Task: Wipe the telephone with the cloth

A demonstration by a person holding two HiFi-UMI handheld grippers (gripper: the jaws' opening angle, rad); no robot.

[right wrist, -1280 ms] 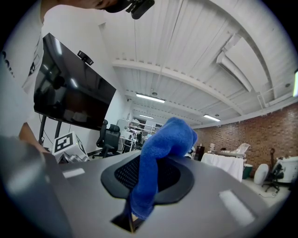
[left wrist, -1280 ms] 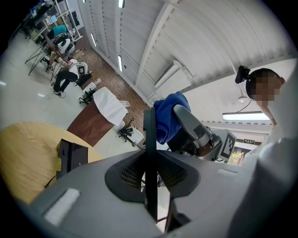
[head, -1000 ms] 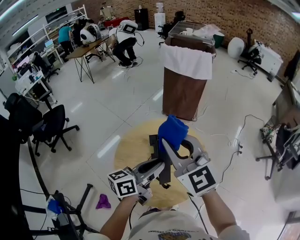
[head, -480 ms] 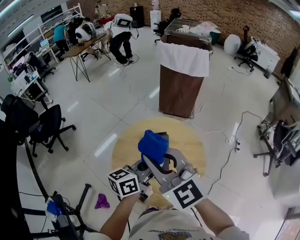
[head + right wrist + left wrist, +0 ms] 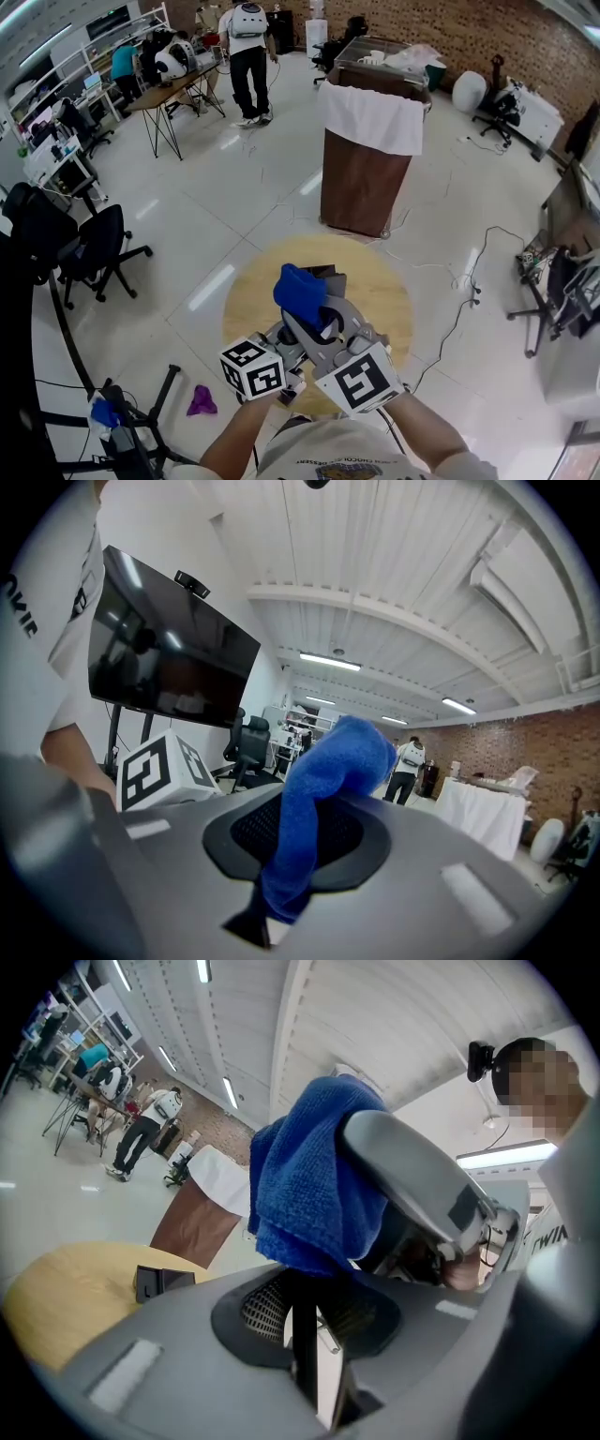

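- Right gripper (image 5: 286,850) has its jaws squeezed shut on the blue cloth (image 5: 328,780). The cloth sticks up out of the jaws in a soft lump.
- The left gripper (image 5: 309,1316) has its jaws nearly together. They pinch a thin dark thing (image 5: 298,1363). The pictures do not show what that thing is.
- Both grippers are side by side, above the near part of the round wooden table (image 5: 246,300).
- The cloth hangs right over the tip of the left gripper. It seems to touch the thin dark thing there.
- The black telephone (image 5: 328,274) sits on the table, just behind the cloth. In the left gripper view it lies low on the table, off to the left.
- Past the table stands a brown bin (image 5: 361,192) with a white bag folded over its top.
- A purple rag (image 5: 204,403) lies on the shiny floor, left of the table.
- A black chair (image 5: 103,248) stands farther off on that side.
- A person (image 5: 248,42) stands far back, next to a desk.
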